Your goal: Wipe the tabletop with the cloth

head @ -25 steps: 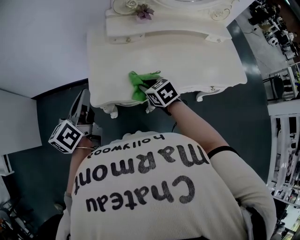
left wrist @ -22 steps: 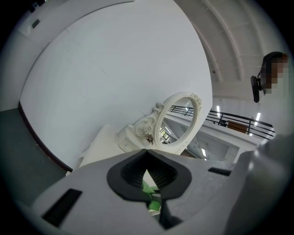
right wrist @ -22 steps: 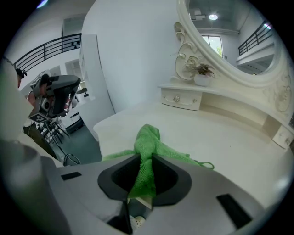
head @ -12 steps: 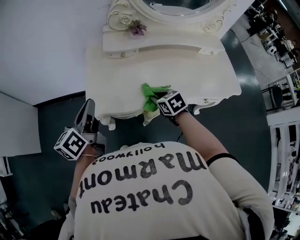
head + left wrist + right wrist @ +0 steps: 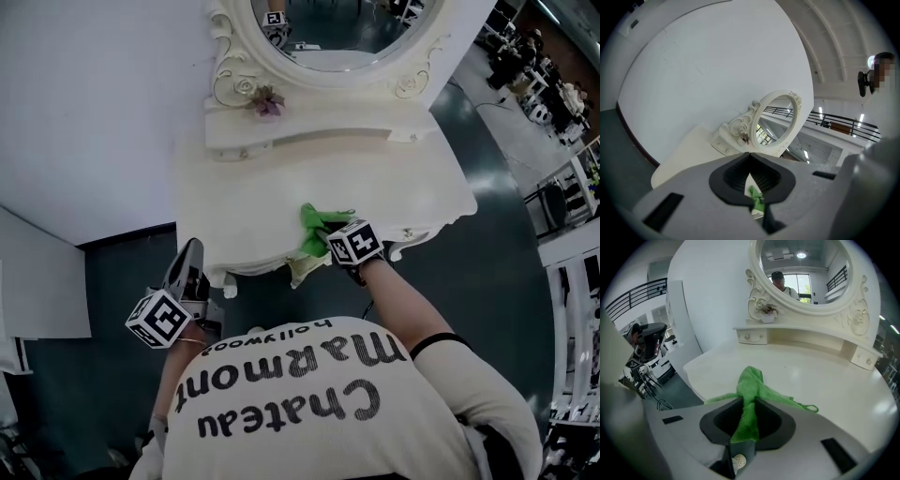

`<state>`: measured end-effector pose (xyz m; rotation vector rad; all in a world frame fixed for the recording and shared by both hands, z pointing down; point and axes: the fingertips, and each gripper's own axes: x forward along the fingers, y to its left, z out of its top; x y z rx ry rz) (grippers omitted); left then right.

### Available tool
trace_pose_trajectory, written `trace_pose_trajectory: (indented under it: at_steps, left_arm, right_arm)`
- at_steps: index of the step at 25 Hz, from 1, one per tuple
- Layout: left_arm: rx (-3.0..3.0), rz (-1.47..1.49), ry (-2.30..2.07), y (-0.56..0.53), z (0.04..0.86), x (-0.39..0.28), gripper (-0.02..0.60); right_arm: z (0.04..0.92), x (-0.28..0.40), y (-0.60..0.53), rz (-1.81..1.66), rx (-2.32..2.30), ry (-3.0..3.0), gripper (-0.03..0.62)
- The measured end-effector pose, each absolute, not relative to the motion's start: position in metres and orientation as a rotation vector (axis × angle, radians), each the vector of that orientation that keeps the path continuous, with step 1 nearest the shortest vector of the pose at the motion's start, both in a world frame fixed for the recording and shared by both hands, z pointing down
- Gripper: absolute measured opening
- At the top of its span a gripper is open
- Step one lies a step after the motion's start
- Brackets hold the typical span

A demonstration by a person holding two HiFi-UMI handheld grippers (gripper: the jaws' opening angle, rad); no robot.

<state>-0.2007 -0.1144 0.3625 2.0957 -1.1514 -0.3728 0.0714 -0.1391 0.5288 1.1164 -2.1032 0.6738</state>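
One nubby green cloth (narrow ridge) in right gripper, glossy tabletop.

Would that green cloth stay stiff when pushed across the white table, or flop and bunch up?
Probably floppy: the cloth bunches into folds where the right gripper pinches it. Likely light, being thin and loosely woven. It should slide easily; the tabletop looks glossy.

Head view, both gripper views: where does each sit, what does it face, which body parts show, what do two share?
Head view: on the head, steeply down at the table; shirt, left hand-held gripper, right hand-held gripper show.
Left gripper view: on the left one, shut, empty, facing the mirror.
Right gripper view: on the right one, shut on the cloth, facing the table.
Gripper views share mirror, cloth.
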Motion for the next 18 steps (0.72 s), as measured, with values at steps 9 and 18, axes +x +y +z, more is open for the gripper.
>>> trace_pose_trajectory:
  at_steps: [9,18]
  left_arm:
    - [2.111,-0.325,-1.115,-0.110,0.369,-0.188,0.008]
    - [2.166,-0.286,-1.055,-0.121,0.365,-0.163,0.008]
  right_arm:
    - [0.525,0.098,-0.124,0.901,1.312,-2.044,0.092]
    - [0.493,0.093,-0.108,1.446,1.658,-2.179,0.097]
